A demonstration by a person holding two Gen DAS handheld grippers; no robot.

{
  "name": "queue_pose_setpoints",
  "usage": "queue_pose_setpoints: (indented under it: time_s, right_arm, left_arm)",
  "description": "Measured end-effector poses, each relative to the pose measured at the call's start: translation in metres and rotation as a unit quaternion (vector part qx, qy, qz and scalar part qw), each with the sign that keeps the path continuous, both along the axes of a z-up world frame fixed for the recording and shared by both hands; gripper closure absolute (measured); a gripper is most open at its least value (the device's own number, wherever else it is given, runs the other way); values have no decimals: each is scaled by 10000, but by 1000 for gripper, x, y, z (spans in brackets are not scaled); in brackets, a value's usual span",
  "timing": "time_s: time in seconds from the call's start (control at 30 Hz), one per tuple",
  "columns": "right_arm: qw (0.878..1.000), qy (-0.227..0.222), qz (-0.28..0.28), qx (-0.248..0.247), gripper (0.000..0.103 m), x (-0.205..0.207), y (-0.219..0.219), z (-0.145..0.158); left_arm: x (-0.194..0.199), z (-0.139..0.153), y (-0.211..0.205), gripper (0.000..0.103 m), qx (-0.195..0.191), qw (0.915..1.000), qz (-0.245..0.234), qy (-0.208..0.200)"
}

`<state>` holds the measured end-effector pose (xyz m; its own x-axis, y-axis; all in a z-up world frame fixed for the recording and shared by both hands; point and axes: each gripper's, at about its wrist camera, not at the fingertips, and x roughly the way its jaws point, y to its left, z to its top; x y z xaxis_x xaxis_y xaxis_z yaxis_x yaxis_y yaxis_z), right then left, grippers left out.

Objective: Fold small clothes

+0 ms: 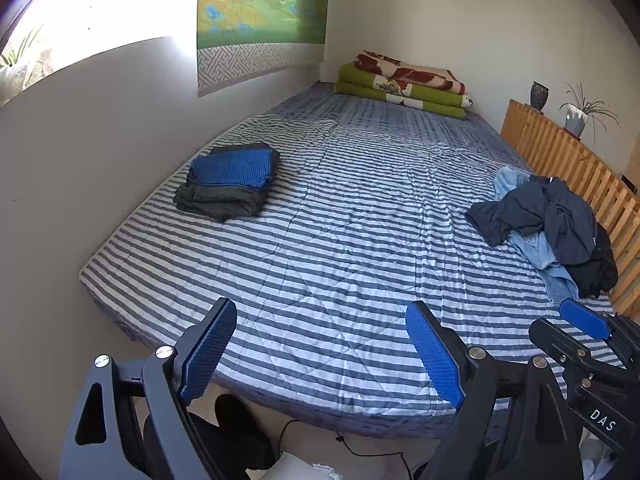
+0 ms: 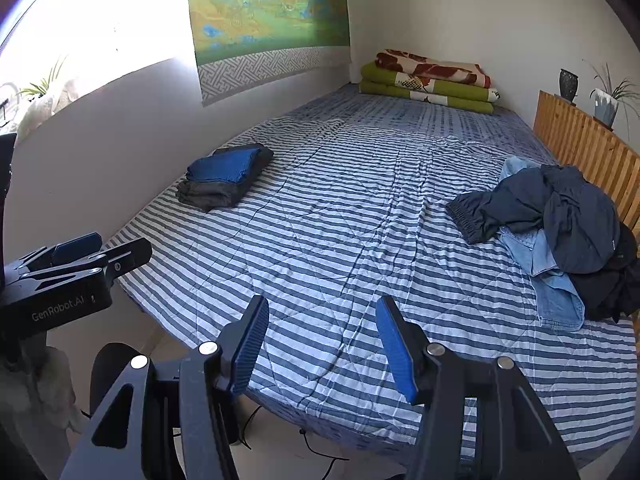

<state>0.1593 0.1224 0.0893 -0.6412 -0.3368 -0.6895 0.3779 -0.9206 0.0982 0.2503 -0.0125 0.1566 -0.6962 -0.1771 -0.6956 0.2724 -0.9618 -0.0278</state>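
On your right of the striped bed, unfolded clothes heap crumpled, no clear long axis, black garment partly hidden, your left gripper and right gripper both spread, empty.

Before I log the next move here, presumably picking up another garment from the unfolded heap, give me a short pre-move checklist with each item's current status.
1. Left gripper empty, jaws apart: ok.
2. Right gripper empty, jaws apart: ok.
3. Unfolded pile in view on the bed's right side, by the wooden slats: ok.
4. Bare stretch of striped bedspread in the middle for folding: ok.
5. Folded stack sits apart on the left near the wall, out of the way: ok.
6. A single garment can be pulled free of the tangled pile: cannot tell.
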Motion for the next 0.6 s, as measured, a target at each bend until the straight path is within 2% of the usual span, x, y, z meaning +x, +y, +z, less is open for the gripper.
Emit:
queue_pose_setpoints:
  time_s: [0.6]
  right_arm:
    - [10000, 4, 21, -54, 51, -5, -9, 0]
  left_arm:
    - [-2, -1, -5, 12, -93, 9999, 49, -61]
